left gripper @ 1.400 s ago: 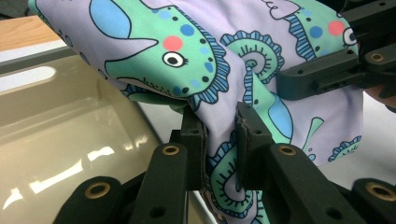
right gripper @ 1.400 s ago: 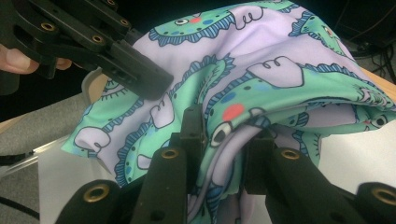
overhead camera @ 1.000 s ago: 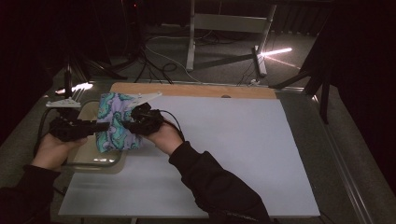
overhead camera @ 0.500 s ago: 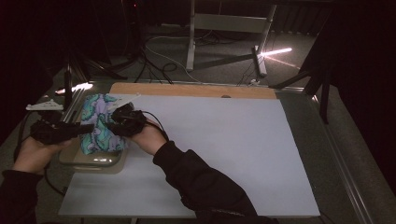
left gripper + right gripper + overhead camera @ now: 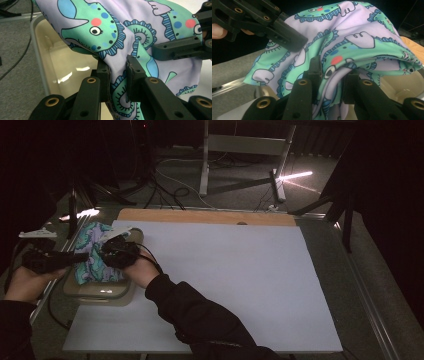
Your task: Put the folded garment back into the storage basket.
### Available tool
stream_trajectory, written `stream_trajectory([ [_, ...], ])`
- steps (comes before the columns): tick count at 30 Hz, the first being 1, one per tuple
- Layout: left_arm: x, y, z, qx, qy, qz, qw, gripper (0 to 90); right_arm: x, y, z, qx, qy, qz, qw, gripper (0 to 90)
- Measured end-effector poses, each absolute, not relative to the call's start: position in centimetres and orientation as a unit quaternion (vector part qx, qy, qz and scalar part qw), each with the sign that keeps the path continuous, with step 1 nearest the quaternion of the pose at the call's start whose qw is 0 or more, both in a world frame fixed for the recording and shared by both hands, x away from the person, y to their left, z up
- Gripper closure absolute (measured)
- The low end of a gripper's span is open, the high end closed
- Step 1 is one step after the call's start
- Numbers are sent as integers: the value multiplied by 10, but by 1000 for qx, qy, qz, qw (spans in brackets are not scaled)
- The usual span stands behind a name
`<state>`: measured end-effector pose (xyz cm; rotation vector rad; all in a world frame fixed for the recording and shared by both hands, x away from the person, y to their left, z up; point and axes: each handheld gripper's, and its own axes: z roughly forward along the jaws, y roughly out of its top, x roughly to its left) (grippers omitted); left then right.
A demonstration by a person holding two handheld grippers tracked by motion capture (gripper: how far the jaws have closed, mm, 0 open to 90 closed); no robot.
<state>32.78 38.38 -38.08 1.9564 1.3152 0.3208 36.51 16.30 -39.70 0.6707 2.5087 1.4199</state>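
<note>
Presently we list one folded cloth [image 5: 94,260], lilac with green dinosaur print, held over the beige tub [image 5: 102,293] at the left end of the table [image 5: 225,270].

Left tool [image 5: 117,72]: jaws clamped on a fold of the cloth, on the side of the tub away from the table's middle. Right tool [image 5: 333,71]: jaws likewise pinched on a gathered fold, on the tub's table side.

Cloth, position: above the tub's opening, part draped toward its far rim; we cannot tell whether it touches the tub floor.

Hazards, as we judge them:
- Slippage. Each tool grips only a narrow bunch of smooth fabric; a pull apart could draw it out of one pair of jaws and let the fold fall open.
- Overhang. The cloth looks about as wide as the tub; released off-centre, a corner could hang over the rim.
- Collision. Both tools sit near the tub wall; lowering further could knock or shift the tub.
- Uneven release. One tool opening first would drag the fold askew.
</note>
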Motion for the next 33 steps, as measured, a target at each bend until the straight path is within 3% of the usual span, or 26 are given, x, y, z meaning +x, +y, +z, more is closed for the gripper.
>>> stream_trajectory([
  [20,349,378,-423,785,527,98,310,759,374,174,-445,261,860,434,64,714],
  [22,350,376,-426,789,528,96,300,758,374,173,-447,261,862,431,60,648],
  [23,351,375,-428,789,530,97,295,753,375,172,-450,258,867,424,46,537],
  [28,356,370,-440,797,535,99,260,742,374,167,-449,251,868,425,52,418],
  [32,359,370,-446,791,544,113,255,676,372,160,-440,248,857,449,45,284],
  [33,359,369,-446,792,542,118,257,616,372,159,-438,246,855,455,40,238],
])
